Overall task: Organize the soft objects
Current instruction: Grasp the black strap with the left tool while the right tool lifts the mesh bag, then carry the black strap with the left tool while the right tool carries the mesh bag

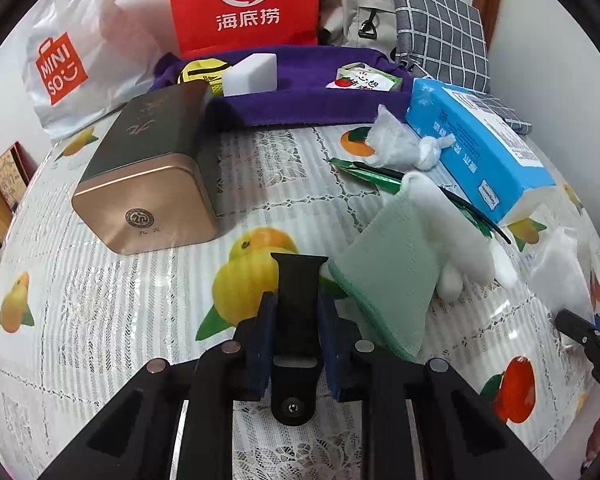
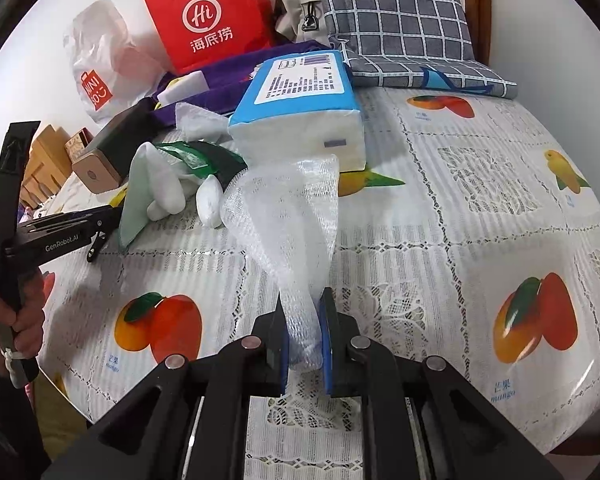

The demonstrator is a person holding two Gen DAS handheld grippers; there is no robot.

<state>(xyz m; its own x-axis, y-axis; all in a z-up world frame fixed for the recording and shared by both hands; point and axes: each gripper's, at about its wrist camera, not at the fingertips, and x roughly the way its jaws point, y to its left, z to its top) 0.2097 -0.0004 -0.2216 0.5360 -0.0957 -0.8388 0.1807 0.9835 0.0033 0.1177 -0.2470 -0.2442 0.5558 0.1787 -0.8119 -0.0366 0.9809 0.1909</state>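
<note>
The right hand-held gripper [image 2: 303, 334] pinches a white mesh pouch [image 2: 288, 216] as the left hand-held gripper [image 1: 296, 304] clamps a black strap [image 1: 298, 312]; both should lift slowly, clearing the green cloth [image 1: 384, 276] just beside.

Both grippers are matte black frames with angular, cut-out arms and round silver studs on the knuckles. The left gripper [image 1: 296, 308] has dark navy pads; the right gripper [image 2: 303, 336] has brighter blue ones. White "GenRobot.AI" lettering runs along the left one's side, above a hand [image 2: 18, 320] wrapped round its black handle.
</note>
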